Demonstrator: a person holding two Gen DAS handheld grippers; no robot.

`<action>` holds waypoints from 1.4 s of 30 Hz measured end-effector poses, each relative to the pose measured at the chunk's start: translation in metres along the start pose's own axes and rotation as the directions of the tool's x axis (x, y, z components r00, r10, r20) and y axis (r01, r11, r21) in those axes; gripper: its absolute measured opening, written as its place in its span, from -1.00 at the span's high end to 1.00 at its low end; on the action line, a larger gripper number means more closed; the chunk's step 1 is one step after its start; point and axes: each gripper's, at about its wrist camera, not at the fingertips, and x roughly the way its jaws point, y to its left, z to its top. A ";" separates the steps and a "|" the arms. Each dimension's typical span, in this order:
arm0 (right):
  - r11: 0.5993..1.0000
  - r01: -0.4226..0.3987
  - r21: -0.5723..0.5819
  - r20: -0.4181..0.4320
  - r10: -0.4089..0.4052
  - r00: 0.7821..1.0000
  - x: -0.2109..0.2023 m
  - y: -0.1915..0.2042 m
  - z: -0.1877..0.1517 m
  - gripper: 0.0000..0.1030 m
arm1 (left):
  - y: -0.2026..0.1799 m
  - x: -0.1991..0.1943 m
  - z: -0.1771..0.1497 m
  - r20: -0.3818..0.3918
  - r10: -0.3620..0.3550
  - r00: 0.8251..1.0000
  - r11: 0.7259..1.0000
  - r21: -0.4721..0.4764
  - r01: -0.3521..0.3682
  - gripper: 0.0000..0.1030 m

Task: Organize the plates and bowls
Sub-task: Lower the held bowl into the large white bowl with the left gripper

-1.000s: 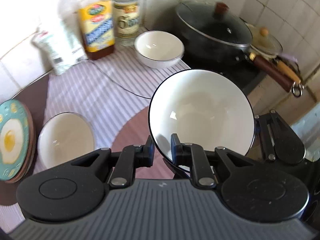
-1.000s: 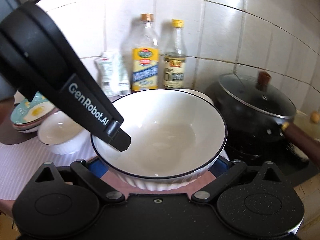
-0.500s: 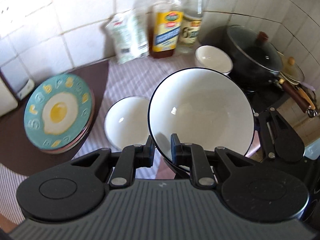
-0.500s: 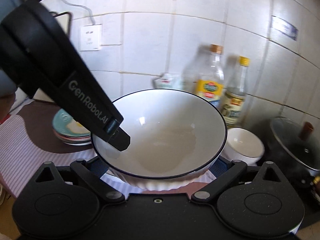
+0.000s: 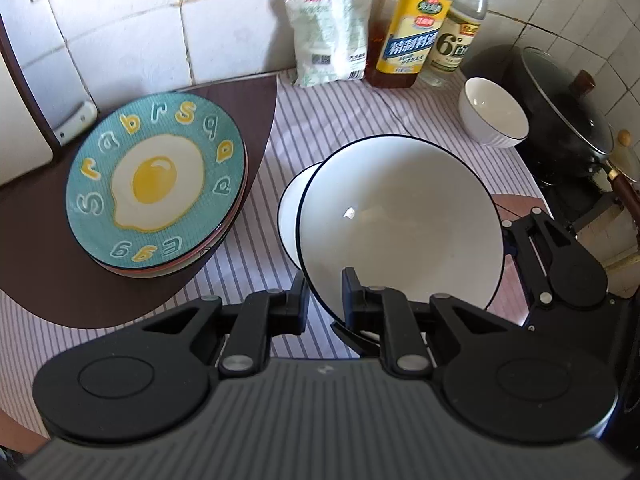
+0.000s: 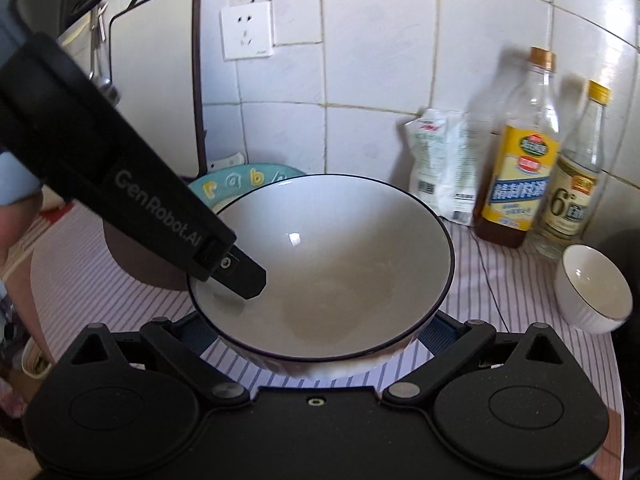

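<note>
A large white bowl with a dark rim (image 5: 400, 224) (image 6: 328, 264) is held above the striped counter by both grippers. My left gripper (image 5: 324, 300) is shut on its near rim, one finger inside and one outside. My right gripper (image 6: 316, 320) clasps the bowl's lower body from both sides. A second white bowl (image 5: 292, 208) sits on the counter just behind and under the held one, mostly hidden. A small white bowl (image 5: 494, 118) (image 6: 592, 292) stands at the right. A stack of plates topped by a teal fried-egg plate (image 5: 156, 188) (image 6: 236, 184) lies at the left.
Two bottles (image 5: 416, 36) and a white bag (image 5: 328, 32) stand against the tiled wall. A black lidded pot (image 5: 568, 112) sits on the stove at the right. A brown mat (image 5: 36, 256) lies under the plates. A wall socket (image 6: 247, 31) is above.
Both grippers have carried the large bowl leftward, from beside the pot to over the white bowl next to the egg plate stack. The grip on it is unchanged.
</note>
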 end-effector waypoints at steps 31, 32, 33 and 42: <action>0.992 0.007 0.130 -0.261 0.027 0.965 0.056 -0.024 0.017 -1.00 | 0.022 0.070 0.038 -0.091 -0.040 0.995 0.997 -0.072 0.033 0.71; 0.992 -0.002 0.125 -0.272 0.037 0.962 0.056 -0.025 0.018 -1.00 | 0.024 0.072 0.040 -0.092 -0.049 0.995 0.995 -0.087 0.041 0.71; 0.993 -0.013 0.119 -0.277 0.046 0.960 0.056 -0.027 0.018 -1.00 | 0.026 0.074 0.041 -0.094 -0.059 0.994 0.994 -0.097 0.049 0.71; 0.997 -0.066 0.051 -0.269 0.077 0.960 0.050 -0.029 0.011 -1.00 | 0.039 0.078 0.042 -0.077 -0.100 0.992 0.980 -0.181 0.085 0.72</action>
